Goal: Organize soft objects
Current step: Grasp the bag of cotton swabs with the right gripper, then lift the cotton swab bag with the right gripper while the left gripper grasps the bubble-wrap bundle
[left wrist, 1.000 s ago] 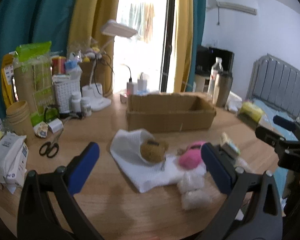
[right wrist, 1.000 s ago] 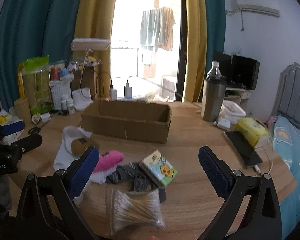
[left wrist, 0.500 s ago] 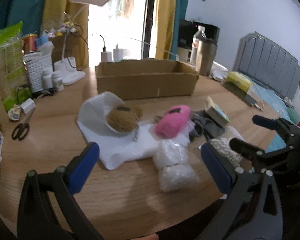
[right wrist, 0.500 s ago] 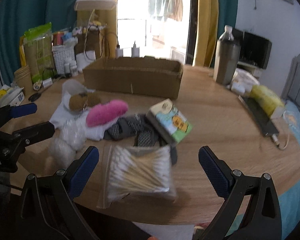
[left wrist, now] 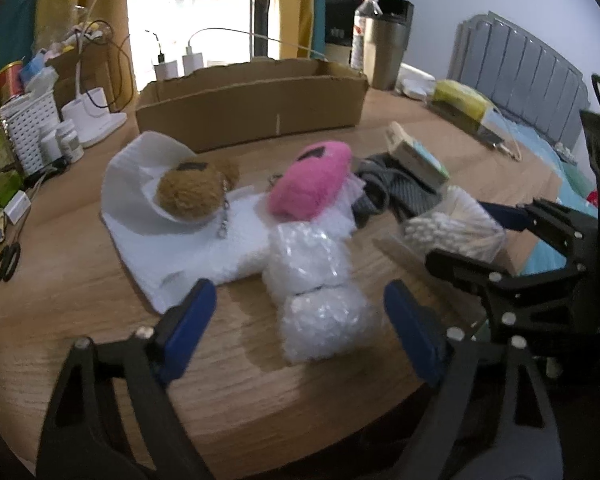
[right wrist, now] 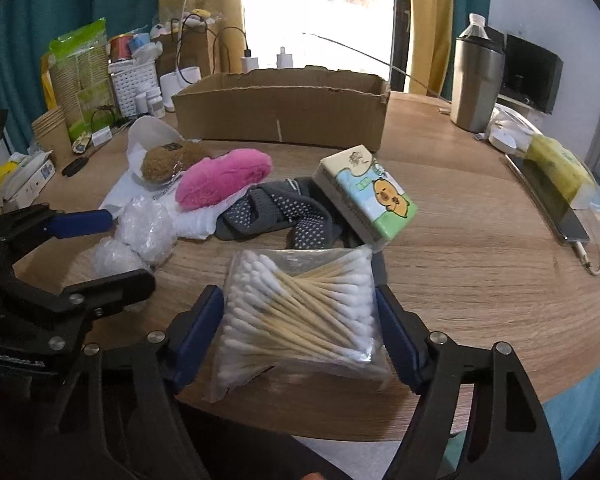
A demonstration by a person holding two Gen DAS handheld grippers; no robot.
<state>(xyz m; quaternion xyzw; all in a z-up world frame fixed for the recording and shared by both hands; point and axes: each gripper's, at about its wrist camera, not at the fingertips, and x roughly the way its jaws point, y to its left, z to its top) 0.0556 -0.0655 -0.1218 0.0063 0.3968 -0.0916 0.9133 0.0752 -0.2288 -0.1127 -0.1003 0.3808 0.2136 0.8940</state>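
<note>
On the round wooden table lie a brown plush and a pink plush on a white towel. Grey socks and a tissue pack lie beside them. My left gripper is closing, with a white crinkly plastic bag between its blue pads and a small gap on each side. My right gripper is also closing, straddling a bag of cotton swabs, its pads at the bag's edges. An open-topped cardboard box stands behind the pile.
A steel tumbler, a phone on a cable and a yellow packet sit at the right. On the left are scissors, a white basket, small bottles and paper cups. The table's near edge runs just under both grippers.
Both grippers have dropped toward the table and tilted down. Their jaws have narrowed from fully wide; the left now straddles the white plastic bag and the right the swab bag.
</note>
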